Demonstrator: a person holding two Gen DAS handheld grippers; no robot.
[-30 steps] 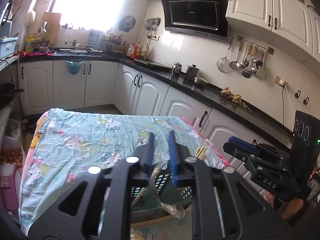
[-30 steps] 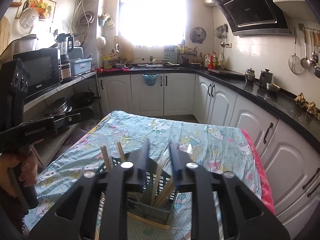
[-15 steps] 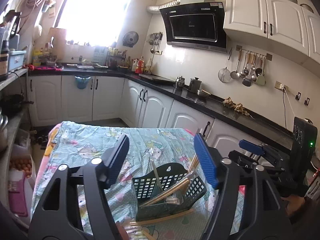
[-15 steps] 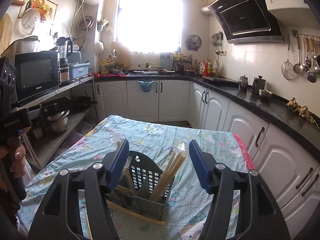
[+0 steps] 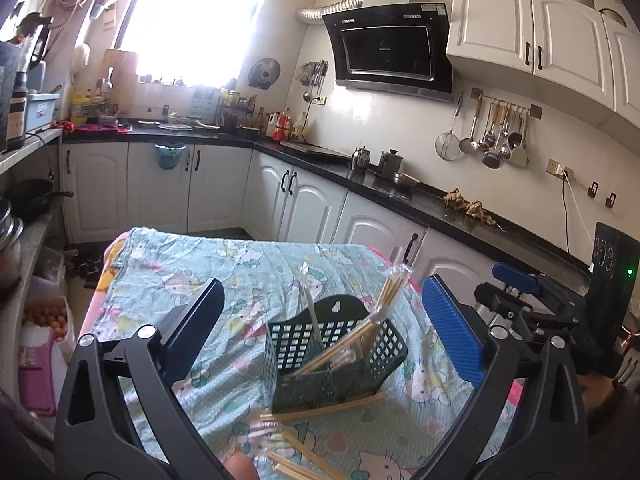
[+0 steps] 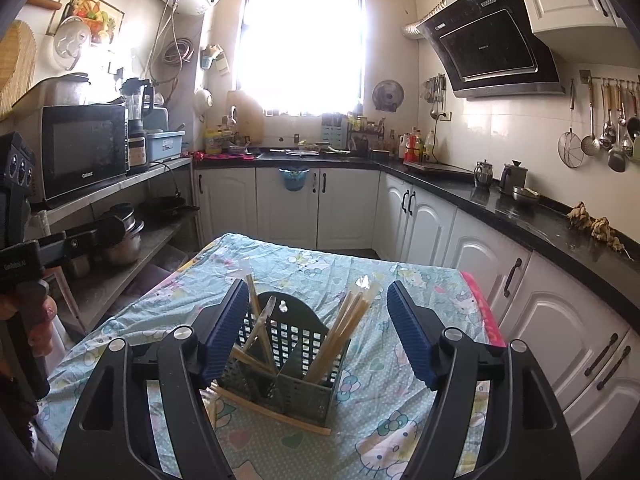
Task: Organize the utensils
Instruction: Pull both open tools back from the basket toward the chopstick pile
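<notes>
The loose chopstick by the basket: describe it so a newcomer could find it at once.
Start at the table under the cartoon-print cloth, then find the dark mesh basket on it. The chopstick lies flat on the cloth along the basket's near side, touching its base. The other chopsticks stand tilted inside the compartments.

Chopstick caddy (image 6: 286,364) blocks centre; tablecloth (image 6: 404,396) beside lies free.

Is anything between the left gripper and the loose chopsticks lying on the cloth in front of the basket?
Nothing visible: the loose chopsticks lie on the cloth nearer than the basket, below the left gripper, whose empty jaws are opening.
</notes>
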